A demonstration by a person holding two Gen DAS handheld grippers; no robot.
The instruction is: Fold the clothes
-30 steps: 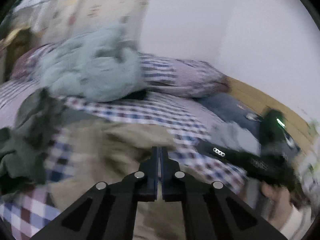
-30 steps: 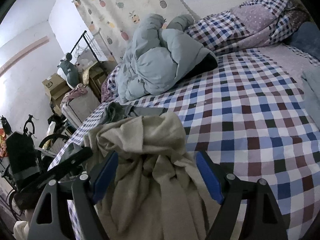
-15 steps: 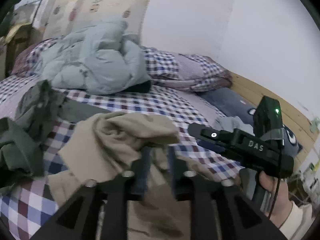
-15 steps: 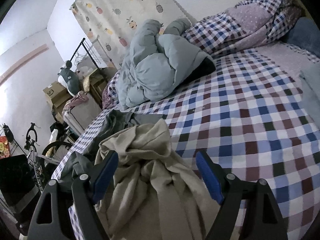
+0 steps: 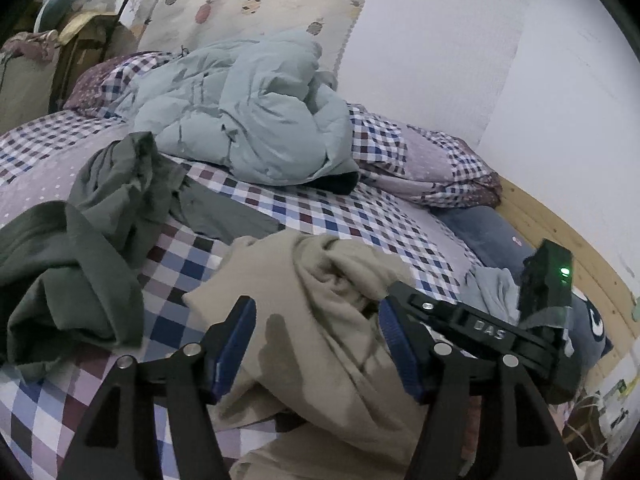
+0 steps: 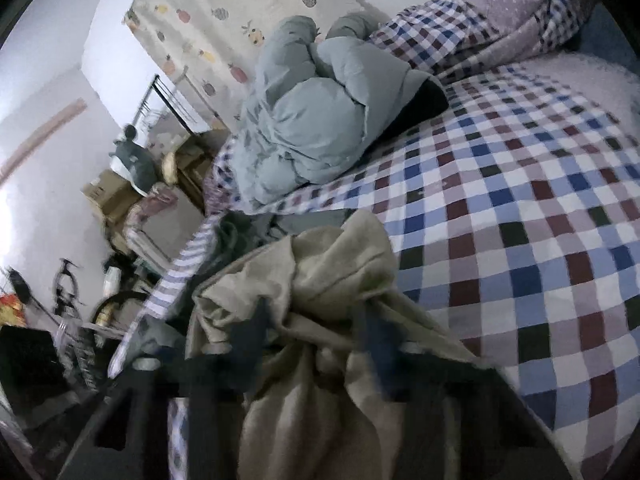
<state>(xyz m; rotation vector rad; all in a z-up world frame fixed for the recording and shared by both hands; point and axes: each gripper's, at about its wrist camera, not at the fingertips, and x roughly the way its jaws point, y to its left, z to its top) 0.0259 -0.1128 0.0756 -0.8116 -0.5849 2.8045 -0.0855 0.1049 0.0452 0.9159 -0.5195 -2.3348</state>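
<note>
Beige garment (image 5: 320,320) hides green clothes (image 5: 80,260) (right view).

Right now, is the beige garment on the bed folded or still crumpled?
Crumpled. The beige garment lies bunched in loose ridges on the checked bedsheet, with no flat folded edges showing in either wrist view.

Your two claws swap roles over the beige garment

Your left claw (image 5: 316,344), pinched shut a second ago, has just been opening, and its blue pads now stand apart over the beige garment (image 5: 320,320) without pressing it. Your right claw (image 6: 316,332), wide before, has just been closing, with a bunched fold of that cloth between its blurred fingers; both claws sit nearer the heap.
</note>
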